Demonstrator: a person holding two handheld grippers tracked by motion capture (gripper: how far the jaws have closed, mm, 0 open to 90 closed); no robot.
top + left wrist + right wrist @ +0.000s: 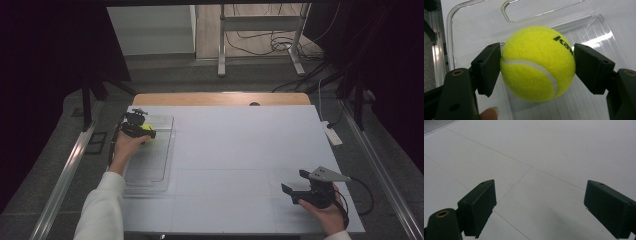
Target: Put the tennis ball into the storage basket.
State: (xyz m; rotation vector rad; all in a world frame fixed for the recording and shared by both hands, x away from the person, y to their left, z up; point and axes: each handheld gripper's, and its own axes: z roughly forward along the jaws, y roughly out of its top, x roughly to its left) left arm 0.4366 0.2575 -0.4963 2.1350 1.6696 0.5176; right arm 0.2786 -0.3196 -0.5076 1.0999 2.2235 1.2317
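Observation:
A yellow tennis ball (534,75) with black lettering sits between the two black jaws of my left gripper (537,63), and both pads press on its sides. In the high view the left gripper (136,126) holds the ball (147,128) over the far end of a clear plastic tray (150,167) at the table's left. The tray's clear floor and handle slot (474,25) show behind the ball. My right gripper (295,181) stands open near the table's front right, and in its own view the right gripper (539,202) has only bare white tabletop between its jaws.
The white table top (240,145) has faint seam lines, with a wooden strip (220,98) along the far edge. A white power strip (332,135) lies off the right edge. Metal rails flank the table, and a stand with cables is on the floor beyond.

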